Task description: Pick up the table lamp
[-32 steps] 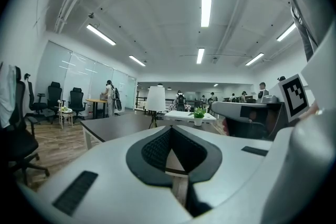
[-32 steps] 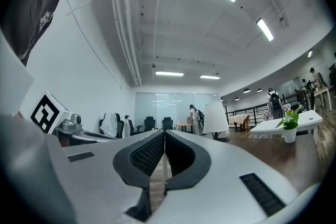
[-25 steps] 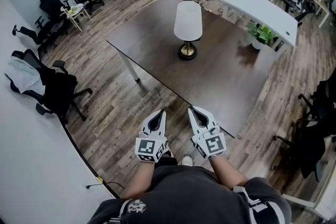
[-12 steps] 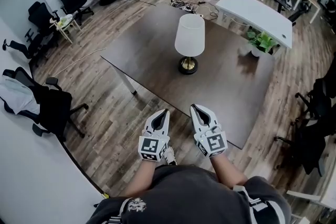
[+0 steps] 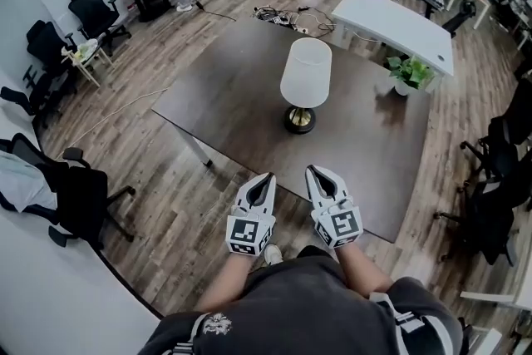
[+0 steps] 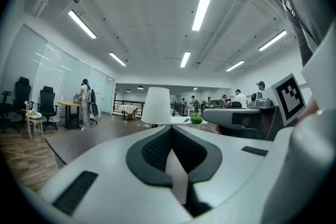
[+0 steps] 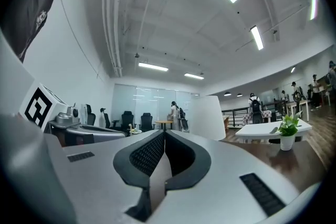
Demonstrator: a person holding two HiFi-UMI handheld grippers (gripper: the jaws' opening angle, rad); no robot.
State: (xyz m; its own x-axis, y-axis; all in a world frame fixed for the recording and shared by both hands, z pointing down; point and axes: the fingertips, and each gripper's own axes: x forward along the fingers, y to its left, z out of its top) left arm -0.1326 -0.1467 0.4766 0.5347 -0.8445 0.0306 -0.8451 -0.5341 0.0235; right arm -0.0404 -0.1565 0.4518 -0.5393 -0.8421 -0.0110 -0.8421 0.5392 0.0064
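The table lamp (image 5: 305,87) stands mid-frame on the dark surface (image 5: 224,96), well apart from the left gripper (image 5: 267,177) and right gripper (image 5: 312,171) below it. Both are shut tight and empty. A shut gripper could bump the tall lamp and tip it. Black chairs (image 5: 91,8) sit at left; a white desk (image 5: 391,17) and plant (image 5: 407,72) at upper right.

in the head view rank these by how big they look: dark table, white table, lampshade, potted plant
1. dark table
2. white table
3. lampshade
4. potted plant
The lampshade rises toward the camera, so its lead over the potted plant may be partly nearness.
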